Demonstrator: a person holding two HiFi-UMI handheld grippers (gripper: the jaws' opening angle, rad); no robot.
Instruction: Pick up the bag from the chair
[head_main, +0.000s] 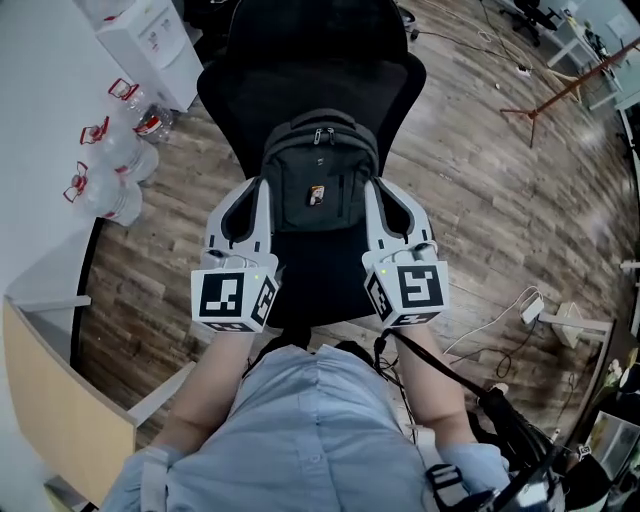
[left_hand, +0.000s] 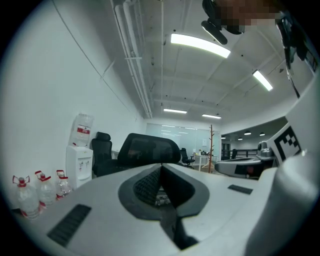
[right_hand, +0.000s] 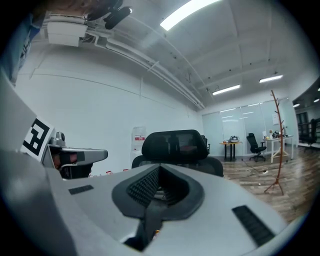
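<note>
A black backpack stands on the black office chair, against its backrest. My left gripper lies along the bag's left side and my right gripper along its right side, both tips level with its upper half. Both are shut. In the left gripper view the jaws meet on a dark band that runs down between them. The right gripper view shows the same, a grey strap between the closed jaws. The chair's backrest rises just beyond the jaws.
A water dispenser and several water bottles stand by the wall on the left. A wooden coat stand is at the far right. Cables and a white plug strip lie on the wood floor at the right.
</note>
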